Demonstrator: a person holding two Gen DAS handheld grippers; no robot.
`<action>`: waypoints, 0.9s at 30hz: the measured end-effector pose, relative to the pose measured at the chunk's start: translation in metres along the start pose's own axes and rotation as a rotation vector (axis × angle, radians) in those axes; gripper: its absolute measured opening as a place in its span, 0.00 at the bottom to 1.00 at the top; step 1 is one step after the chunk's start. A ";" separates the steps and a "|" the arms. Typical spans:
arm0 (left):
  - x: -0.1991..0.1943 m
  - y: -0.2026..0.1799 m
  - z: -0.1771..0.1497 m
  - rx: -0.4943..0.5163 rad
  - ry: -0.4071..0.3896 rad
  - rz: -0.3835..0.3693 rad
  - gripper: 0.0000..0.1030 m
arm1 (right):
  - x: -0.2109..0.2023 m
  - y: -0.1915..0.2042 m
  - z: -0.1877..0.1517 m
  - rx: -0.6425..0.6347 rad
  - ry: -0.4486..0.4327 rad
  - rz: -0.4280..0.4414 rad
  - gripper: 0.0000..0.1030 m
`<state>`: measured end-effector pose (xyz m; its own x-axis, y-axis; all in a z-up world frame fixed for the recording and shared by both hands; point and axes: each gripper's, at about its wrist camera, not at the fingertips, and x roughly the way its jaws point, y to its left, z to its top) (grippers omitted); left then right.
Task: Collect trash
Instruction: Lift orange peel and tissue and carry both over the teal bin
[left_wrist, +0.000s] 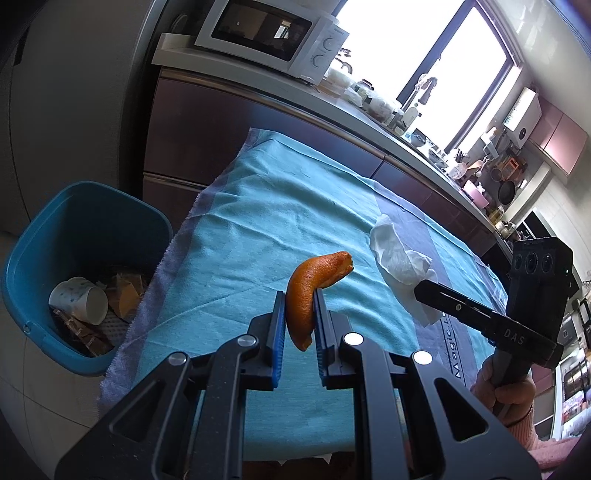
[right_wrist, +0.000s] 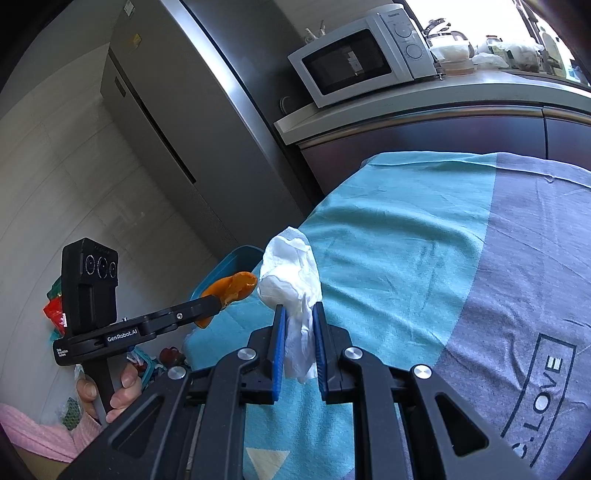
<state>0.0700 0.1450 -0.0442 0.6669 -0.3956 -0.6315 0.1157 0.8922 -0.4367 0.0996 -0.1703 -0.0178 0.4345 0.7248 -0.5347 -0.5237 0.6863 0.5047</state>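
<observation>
Blue bin (left_wrist: 44, 236) interior shows only from left wrist.

Right claw (right_wrist: 299, 314) clamps white tissue (right_wrist: 291, 280); left claw (right_wrist: 216, 304) grips orange peel (right_wrist: 236, 286).

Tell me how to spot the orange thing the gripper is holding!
Find the table under the turquoise cloth, with a blue plastic bin beside it. Above the cloth, the left gripper pinches a curved orange peel. It is bright orange, unlike the crumpled white tissue in the right gripper.
</observation>
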 end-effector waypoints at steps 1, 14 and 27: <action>0.000 0.000 0.000 -0.001 0.000 0.000 0.14 | 0.000 0.000 0.000 0.000 0.001 0.003 0.13; -0.009 0.009 0.001 -0.015 -0.017 0.017 0.14 | 0.007 0.008 0.001 -0.016 0.008 0.017 0.13; -0.013 0.014 0.003 -0.024 -0.028 0.026 0.14 | 0.013 0.014 0.003 -0.028 0.022 0.034 0.13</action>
<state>0.0648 0.1634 -0.0401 0.6897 -0.3656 -0.6250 0.0805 0.8965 -0.4356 0.1002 -0.1512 -0.0154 0.4004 0.7459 -0.5323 -0.5584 0.6591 0.5037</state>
